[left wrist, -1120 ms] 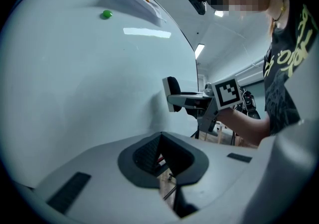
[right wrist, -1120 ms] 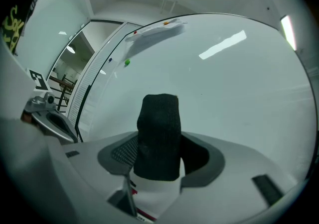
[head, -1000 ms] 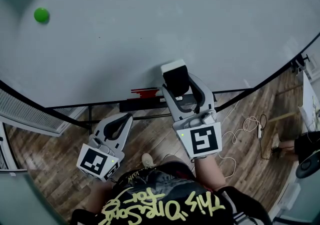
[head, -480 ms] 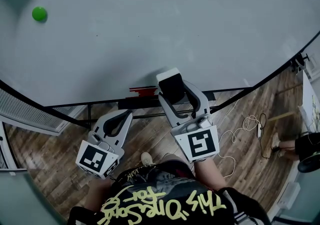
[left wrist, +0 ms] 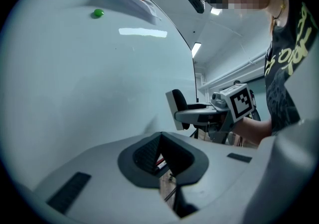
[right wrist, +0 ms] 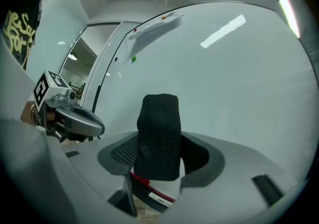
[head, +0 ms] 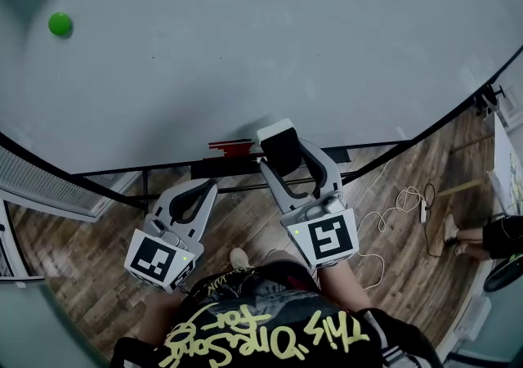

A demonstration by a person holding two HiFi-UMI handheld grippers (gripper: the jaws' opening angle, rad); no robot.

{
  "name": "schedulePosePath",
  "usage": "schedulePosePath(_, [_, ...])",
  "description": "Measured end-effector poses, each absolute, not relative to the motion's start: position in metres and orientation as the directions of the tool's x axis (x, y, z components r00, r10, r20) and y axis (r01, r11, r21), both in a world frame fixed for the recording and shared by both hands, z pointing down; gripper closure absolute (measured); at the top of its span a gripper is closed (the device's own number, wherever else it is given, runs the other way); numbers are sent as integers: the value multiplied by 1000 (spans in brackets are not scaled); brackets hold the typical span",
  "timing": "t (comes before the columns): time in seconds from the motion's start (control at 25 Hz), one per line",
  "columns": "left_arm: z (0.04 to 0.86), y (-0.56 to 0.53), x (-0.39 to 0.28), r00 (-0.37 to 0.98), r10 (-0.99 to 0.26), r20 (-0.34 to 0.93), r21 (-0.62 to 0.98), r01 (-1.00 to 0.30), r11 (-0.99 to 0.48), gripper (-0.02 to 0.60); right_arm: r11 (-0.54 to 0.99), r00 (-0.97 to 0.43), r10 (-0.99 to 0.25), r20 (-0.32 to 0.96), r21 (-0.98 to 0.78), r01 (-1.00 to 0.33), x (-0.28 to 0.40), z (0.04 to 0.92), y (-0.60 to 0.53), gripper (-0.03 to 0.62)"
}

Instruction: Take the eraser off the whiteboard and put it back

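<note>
Right now your right hand-held gripper [head: 288, 160] pinches the black-felted eraser [head: 277, 140] upright, close to the whiteboard's [head: 286, 39] lower edge, just above the marker tray [head: 225, 168]. Your left hand-held gripper [head: 206, 190] hangs lower, jaws pressed together, empty.

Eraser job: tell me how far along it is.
Done: the eraser is picked up, clamped in the right gripper. In hand: it is held near the whiteboard's lower edge; whether it touches the board cannot be judged. Left: setting it back and letting go. The left gripper is shut, empty, lower down.
</note>
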State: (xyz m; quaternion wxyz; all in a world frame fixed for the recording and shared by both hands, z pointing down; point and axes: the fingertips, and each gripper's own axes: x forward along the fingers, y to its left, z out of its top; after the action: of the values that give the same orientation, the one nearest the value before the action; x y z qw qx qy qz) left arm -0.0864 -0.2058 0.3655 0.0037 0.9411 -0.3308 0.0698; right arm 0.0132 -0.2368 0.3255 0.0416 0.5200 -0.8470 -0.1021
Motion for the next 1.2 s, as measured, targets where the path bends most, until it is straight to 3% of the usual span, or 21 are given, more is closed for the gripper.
schedulePosePath(1.2, [367, -212, -81, 776, -618, 129, -32, -619, -785, 575, 451, -466, -885, -22, 211, -867, 14, 331, -239, 349])
